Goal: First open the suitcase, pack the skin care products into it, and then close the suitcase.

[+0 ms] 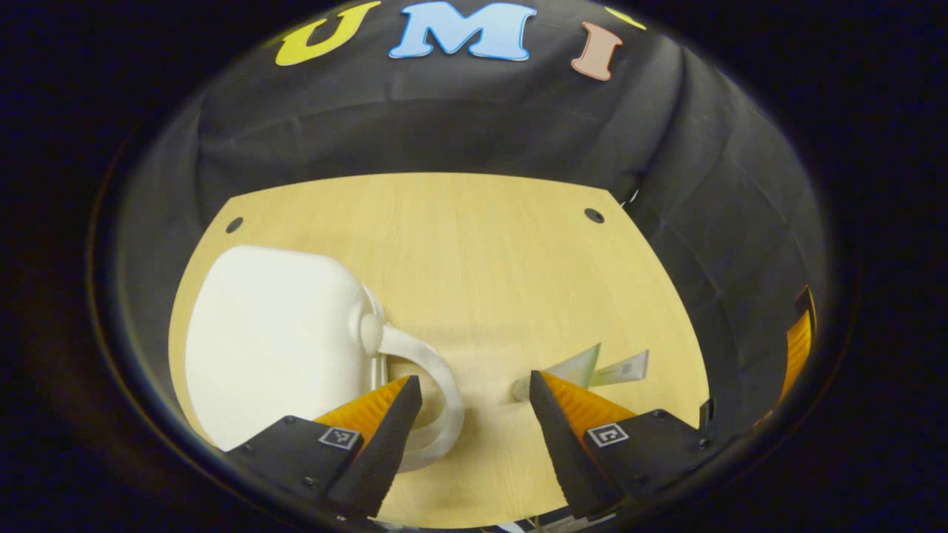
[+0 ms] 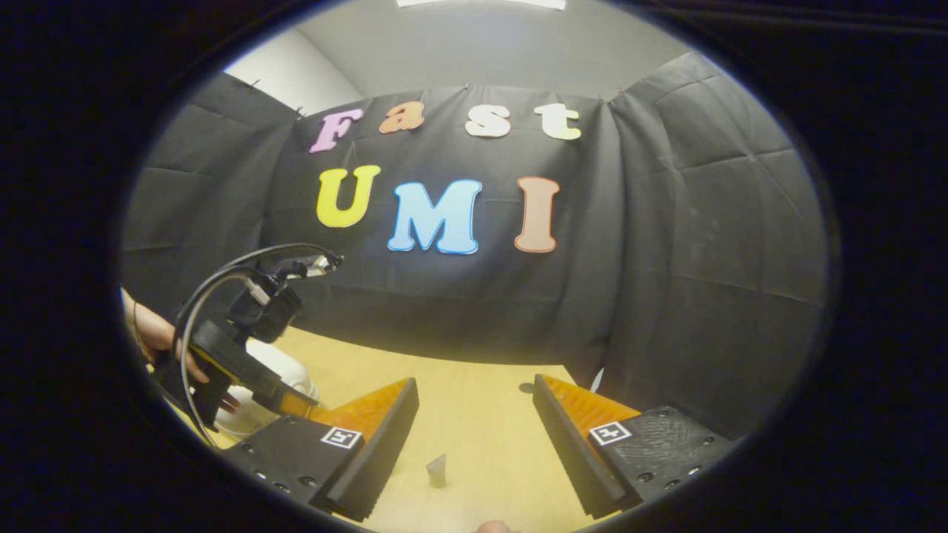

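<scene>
The white suitcase (image 1: 274, 340) lies shut on the left of the wooden table (image 1: 481, 244), its looped handle (image 1: 437, 377) pointing toward the middle. My left gripper (image 1: 474, 379) hangs open just above the table, its left finger over the handle and nothing between its fingers. Two pale skin care tubes (image 1: 592, 366) lie right behind its right finger. In the right gripper view, my right gripper (image 2: 474, 383) is open and empty, higher up, with a small tube (image 2: 437, 470) on the table below it. The left gripper (image 2: 229, 363), held by a hand (image 2: 152, 333), hovers over the suitcase (image 2: 292, 370).
Black cloth walls close the table in at the back and on both sides. Two dark holes (image 1: 594, 215) mark the table's far corners. An orange-edged part (image 1: 798, 344) shows at the far right of the left gripper view. Bare wood stretches behind the suitcase and tubes.
</scene>
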The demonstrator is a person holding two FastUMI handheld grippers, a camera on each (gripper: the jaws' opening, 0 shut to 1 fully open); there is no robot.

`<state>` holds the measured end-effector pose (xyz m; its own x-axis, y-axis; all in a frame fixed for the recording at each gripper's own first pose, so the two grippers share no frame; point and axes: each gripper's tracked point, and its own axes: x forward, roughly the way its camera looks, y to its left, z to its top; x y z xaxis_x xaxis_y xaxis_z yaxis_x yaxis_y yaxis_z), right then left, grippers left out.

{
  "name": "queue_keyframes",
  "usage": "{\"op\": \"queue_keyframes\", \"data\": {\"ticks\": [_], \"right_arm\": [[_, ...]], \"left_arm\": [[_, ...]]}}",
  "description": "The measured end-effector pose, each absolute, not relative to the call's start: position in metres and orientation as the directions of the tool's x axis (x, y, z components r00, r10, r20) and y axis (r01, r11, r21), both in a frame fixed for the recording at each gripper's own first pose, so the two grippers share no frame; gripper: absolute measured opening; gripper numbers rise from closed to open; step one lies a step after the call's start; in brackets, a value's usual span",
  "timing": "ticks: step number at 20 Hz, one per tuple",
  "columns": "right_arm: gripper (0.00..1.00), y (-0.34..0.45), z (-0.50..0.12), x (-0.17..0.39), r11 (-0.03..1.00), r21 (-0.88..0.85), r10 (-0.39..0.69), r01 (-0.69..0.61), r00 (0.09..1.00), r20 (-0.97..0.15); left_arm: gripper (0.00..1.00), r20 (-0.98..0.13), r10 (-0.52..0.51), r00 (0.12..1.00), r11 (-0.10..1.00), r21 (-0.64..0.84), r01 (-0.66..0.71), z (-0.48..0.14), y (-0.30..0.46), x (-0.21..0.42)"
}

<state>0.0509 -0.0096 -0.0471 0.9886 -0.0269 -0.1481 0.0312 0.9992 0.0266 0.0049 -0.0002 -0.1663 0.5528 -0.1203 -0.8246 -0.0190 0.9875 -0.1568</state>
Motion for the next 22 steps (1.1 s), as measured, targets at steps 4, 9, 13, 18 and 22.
{"op": "queue_keyframes", "data": {"ticks": [4, 9, 13, 18, 22], "right_arm": [[0.95, -0.012, -0.050, 0.055, 0.999, 0.033, -0.023, 0.029, 0.986, -0.163], [0.95, -0.014, -0.055, 0.057, 0.999, 0.035, -0.022, 0.029, 0.983, -0.183], [0.95, -0.012, -0.061, 0.058, 0.999, 0.040, -0.009, 0.017, 0.979, -0.203], [0.95, -0.005, -0.066, 0.057, 0.999, 0.036, 0.036, -0.029, 0.977, -0.210], [0.95, 0.008, -0.059, 0.058, 0.996, 0.044, 0.090, -0.083, 0.978, -0.186]], "left_arm": [[0.95, -0.881, -0.138, 0.452, 0.974, -0.204, -0.100, -0.197, 0.000, 0.003], [0.64, -0.921, -0.141, 0.363, 0.969, -0.204, -0.141, -0.226, 0.005, 0.002], [0.24, -0.927, -0.141, 0.348, 0.971, -0.198, -0.134, -0.226, 0.012, 0.003], [0.18, -0.915, -0.172, 0.366, 0.976, -0.208, -0.061, -0.201, 0.010, 0.003], [0.19, -0.901, -0.190, 0.391, 0.967, -0.241, -0.085, -0.137, 0.021, -0.003]]}}
